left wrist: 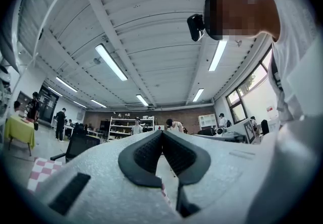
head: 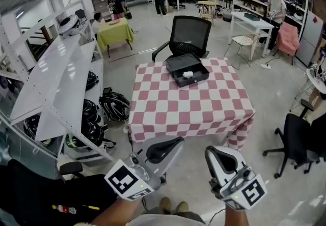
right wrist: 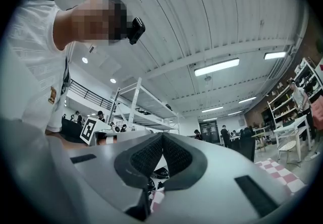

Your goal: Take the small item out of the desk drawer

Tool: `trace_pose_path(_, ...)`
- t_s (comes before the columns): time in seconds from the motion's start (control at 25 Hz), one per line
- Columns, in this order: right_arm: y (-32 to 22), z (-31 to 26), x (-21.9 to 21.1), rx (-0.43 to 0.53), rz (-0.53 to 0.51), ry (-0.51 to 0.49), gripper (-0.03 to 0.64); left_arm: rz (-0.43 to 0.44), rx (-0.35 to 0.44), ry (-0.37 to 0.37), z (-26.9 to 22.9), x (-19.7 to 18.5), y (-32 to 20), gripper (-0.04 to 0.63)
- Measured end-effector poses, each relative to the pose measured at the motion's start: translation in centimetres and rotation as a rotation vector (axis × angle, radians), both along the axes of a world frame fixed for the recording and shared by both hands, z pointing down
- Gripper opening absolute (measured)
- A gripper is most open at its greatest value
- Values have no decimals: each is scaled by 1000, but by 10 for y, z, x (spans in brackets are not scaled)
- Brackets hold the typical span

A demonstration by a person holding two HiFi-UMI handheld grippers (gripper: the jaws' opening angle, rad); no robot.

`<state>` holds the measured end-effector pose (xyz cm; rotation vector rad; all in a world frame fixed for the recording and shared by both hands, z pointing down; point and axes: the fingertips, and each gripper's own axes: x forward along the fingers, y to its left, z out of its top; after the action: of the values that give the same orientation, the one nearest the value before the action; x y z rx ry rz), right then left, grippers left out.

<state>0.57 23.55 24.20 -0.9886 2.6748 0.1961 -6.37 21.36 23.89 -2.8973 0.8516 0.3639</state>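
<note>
A black desk drawer box (head: 187, 68) sits at the far edge of a table with a red-and-white checked cloth (head: 191, 103). Its drawer stands open with a small white item (head: 187, 74) inside. Both grippers are held low, well short of the table. My left gripper (head: 175, 142) is shut with nothing in it, and its pads meet at the tips in the left gripper view (left wrist: 162, 133). My right gripper (head: 213, 151) is shut and empty too, pads together in the right gripper view (right wrist: 162, 137). Both gripper views tilt up at the ceiling.
A black office chair (head: 187, 36) stands behind the table. White metal shelving (head: 56, 82) with black helmets fills the left side. Another black chair (head: 298, 141) is at the right. People, desks and shelves are far back in the room.
</note>
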Motion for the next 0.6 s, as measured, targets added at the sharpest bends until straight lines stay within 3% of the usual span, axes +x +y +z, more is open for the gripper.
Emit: trace_pose_path(0.6,-11,-5,48,21,-35,-13,11,-54,36,-18,-3,38,-10,14)
